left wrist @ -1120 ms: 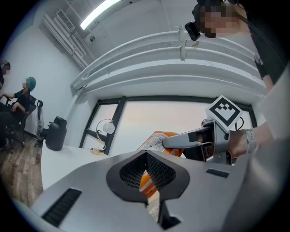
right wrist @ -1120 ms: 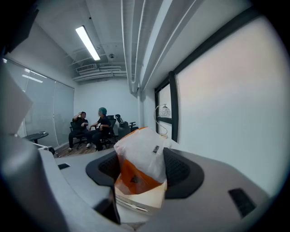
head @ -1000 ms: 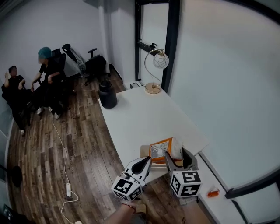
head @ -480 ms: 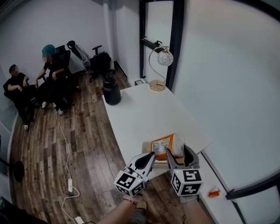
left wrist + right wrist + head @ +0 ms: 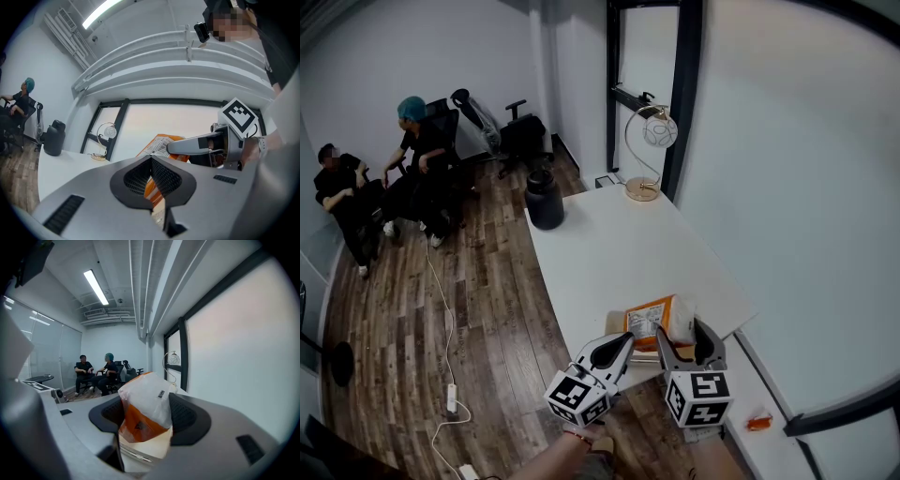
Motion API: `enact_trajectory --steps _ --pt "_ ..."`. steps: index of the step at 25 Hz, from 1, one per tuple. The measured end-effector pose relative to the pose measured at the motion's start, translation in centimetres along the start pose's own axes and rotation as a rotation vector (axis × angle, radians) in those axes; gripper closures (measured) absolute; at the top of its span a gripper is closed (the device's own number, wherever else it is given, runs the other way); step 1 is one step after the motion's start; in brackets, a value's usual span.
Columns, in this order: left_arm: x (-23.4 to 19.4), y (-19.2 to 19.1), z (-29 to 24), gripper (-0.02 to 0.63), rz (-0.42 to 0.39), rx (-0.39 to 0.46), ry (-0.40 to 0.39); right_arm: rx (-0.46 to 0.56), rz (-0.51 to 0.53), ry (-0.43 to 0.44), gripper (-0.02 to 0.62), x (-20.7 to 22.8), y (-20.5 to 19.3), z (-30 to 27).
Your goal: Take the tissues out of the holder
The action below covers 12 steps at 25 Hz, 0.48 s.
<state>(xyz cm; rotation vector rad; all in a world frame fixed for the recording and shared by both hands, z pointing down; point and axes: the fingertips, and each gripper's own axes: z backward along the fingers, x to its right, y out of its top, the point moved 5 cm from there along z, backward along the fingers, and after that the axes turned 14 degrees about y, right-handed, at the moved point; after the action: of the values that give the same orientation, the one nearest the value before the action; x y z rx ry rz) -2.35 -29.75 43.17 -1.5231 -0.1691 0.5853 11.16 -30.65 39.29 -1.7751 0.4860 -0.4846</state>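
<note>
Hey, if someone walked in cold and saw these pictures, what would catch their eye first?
The orange tissue pack at the near corner of the white table stands out, with the right gripper closed around its white end and the left gripper shut beside it. Beyond, a gold lamp stands at the table's far end, and two seated people are at the room's far left.
</note>
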Motion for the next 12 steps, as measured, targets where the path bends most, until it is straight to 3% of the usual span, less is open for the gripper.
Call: enact_trajectory --steps 12 --pt "-0.07 -0.47 0.42 0.601 0.006 -0.006 0.011 0.005 0.004 0.0 0.318 -0.12 -0.16 0.23"
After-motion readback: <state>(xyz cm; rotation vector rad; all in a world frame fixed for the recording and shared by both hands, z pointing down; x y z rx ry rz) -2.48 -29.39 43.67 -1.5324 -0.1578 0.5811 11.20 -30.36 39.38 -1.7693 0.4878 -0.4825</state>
